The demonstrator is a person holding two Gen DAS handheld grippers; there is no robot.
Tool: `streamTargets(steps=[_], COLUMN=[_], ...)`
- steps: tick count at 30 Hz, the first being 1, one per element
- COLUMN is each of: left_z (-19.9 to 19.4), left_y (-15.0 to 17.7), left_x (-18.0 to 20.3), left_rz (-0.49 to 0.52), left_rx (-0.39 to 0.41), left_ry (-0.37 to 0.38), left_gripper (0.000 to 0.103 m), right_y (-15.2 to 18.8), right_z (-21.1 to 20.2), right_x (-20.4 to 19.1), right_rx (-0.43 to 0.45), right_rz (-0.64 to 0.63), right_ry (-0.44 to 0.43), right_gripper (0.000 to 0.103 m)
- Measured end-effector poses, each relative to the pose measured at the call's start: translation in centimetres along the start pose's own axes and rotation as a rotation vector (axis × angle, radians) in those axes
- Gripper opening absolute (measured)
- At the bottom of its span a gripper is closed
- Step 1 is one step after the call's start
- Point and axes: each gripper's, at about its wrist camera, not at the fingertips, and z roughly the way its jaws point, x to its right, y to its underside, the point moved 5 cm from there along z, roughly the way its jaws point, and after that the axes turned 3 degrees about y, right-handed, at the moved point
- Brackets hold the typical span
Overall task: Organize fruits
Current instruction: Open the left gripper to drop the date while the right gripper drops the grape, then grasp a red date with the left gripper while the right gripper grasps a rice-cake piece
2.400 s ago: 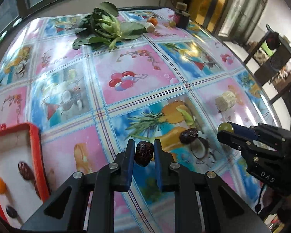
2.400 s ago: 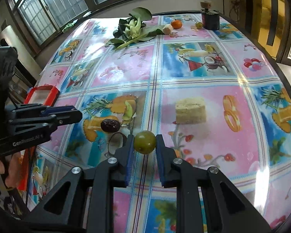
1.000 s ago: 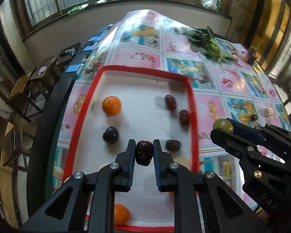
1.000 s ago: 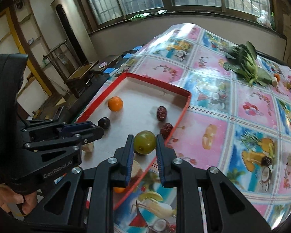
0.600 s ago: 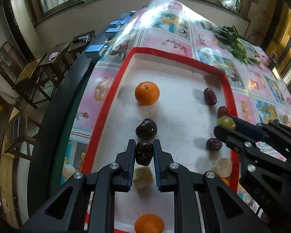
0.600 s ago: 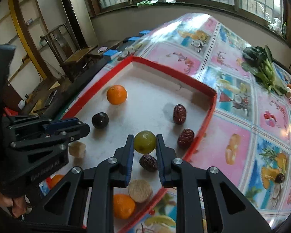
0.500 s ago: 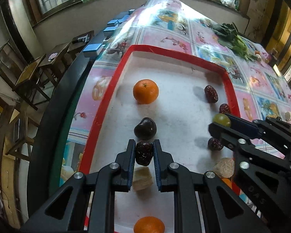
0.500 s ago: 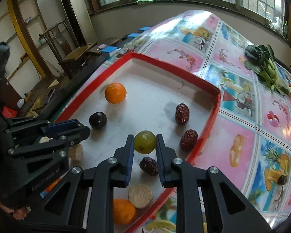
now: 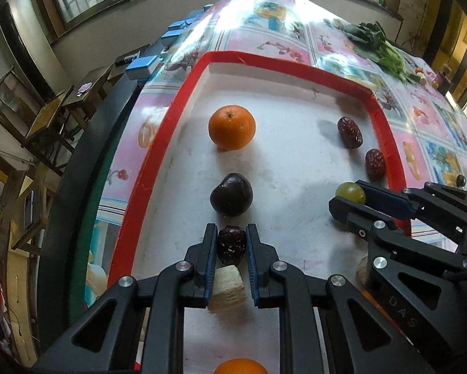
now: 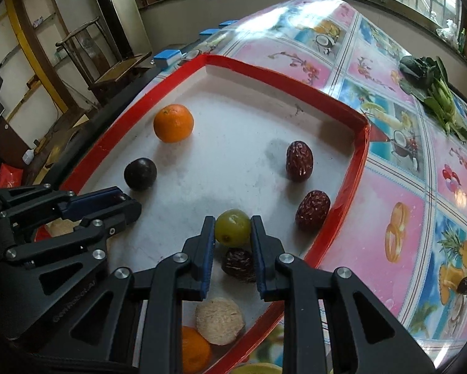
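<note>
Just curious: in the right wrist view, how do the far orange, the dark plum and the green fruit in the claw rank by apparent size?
1. Far orange.
2. Green fruit and dark plum look alike; the green one sits nearer the camera, so unsure.

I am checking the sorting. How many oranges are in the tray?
2. One orange sits near the tray's far left corner; the other lies at the near end, partly hidden behind the right gripper.

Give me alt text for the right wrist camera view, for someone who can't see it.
The right gripper holds a green grape over a red-rimmed white tray on a fruit-print tablecloth. The tray holds an orange, a dark plum and dried dates; the left gripper reaches in alongside.
</note>
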Motion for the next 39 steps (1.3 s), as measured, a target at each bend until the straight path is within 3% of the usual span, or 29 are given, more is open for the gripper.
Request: streamTargets(steps=[5,9,15,20,27,31,36,39], left_z=[0.0,-0.2,-2.1,-4.0,-5.2,-4.8,-3.4,-2.5], left_y=[0.0,-0.1,-0.5,-1.5,-3.1,-3.4,-3.4,-3.1], left_x=[-0.1,-0.1,0.4,2.2,8.7,13.4,19.5,21.9], left_rz=[-0.007,-0.014,-0.018,-0.012,0.071,0.133,0.206,0.229], left_rx=[0.016,0.018,0.056,0.105,0.136,0.118,0.072,0.039], left_ry=[-0.01,-0.018,-0.009,0.01,0.076,0.132,0.21,0.244], left_gripper=[0.017,0.021,0.04,0.046,0.05,0.05,0.05,0.05], right_y=[0.1,0.2,-0.3,-0.1,2.4,5.7,11.2,13.2], right_z=[0.0,-0.3,-3.4,-7.1,-12.3,-15.3,-17.2,-17.3], right_x=[0.0,0.2,0.8,2.9,9.8,16.7,26.2,29.7], right_rx=[-0.001,0.006,0.068,0.138,0.207,0.231,0.195,0.174], right_rz=[0.002,0.016,0.047,0.108,0.217,0.321,0.519,0.583], right_ry=[0.001,-0.01,-0.036,-0.04,0.048,0.171,0.306,0.349], right_gripper=[0.027,0.035,0.04,0.045,0.045,0.049,0.049,0.049])
